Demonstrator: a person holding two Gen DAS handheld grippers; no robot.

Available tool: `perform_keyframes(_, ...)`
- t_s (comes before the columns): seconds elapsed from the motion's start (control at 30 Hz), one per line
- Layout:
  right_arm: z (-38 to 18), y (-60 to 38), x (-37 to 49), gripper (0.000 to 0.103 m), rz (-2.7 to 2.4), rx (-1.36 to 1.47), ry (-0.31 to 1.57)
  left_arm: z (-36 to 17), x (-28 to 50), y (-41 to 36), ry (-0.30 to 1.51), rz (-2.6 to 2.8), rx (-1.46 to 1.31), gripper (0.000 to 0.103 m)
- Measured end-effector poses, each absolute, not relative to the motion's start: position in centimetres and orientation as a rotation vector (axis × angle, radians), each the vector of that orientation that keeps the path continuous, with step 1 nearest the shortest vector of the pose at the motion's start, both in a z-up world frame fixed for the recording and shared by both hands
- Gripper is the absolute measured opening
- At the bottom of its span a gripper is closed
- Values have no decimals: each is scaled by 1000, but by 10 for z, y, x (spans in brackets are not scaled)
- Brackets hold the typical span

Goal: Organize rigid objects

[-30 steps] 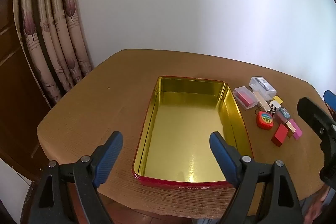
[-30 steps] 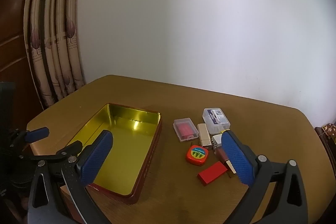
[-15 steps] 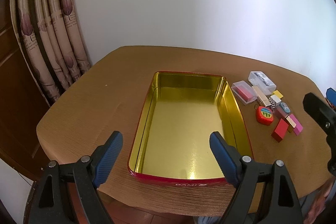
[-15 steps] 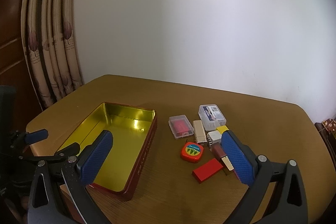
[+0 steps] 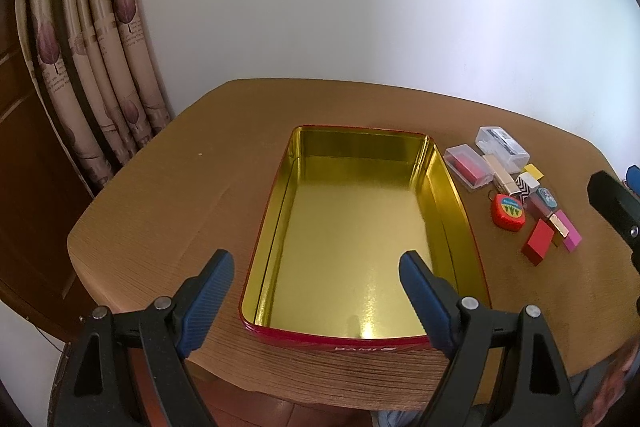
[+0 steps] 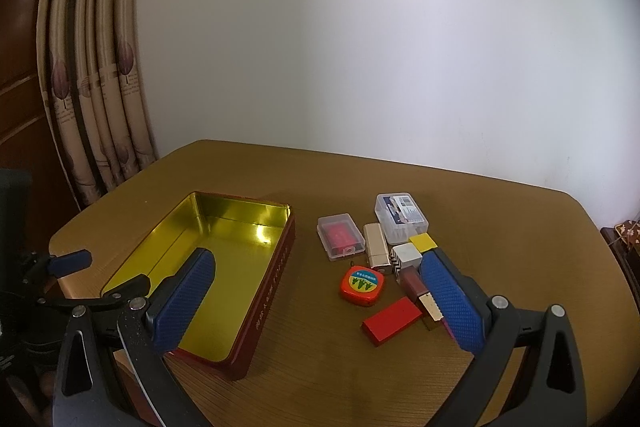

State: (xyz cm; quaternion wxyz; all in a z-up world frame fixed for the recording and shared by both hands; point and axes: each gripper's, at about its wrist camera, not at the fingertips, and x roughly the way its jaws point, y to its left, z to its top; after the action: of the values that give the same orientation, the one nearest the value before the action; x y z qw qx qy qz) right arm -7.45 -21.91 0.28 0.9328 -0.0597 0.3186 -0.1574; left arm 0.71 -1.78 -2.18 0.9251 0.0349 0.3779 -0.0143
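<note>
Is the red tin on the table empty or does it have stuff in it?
Empty. The red tin shows only bare gold floor; the small objects lie beside it on the table.

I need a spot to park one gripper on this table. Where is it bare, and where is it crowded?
Bare: the table between the curtain side and the red tin, and the far strip by the wall. The tin's gold floor is empty too. Crowded: the small items from the clear boxes to the red block.

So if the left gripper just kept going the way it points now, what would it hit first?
Probably the open tin: the left gripper is open and aimed into its gold interior, so the bare floor likely comes first. Depth is hard to judge.
</note>
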Motion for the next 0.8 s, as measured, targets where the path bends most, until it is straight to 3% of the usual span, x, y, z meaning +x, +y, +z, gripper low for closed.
perform_keyframes(0.5, 6, -243, -80, 103, -339, -83, 656, -24, 7, -19, 778, -24, 84, 87)
perform_keyframes(0.8, 42, -300, -111, 103, -434, -69, 622, 1, -7, -48, 766, -77, 125, 87)
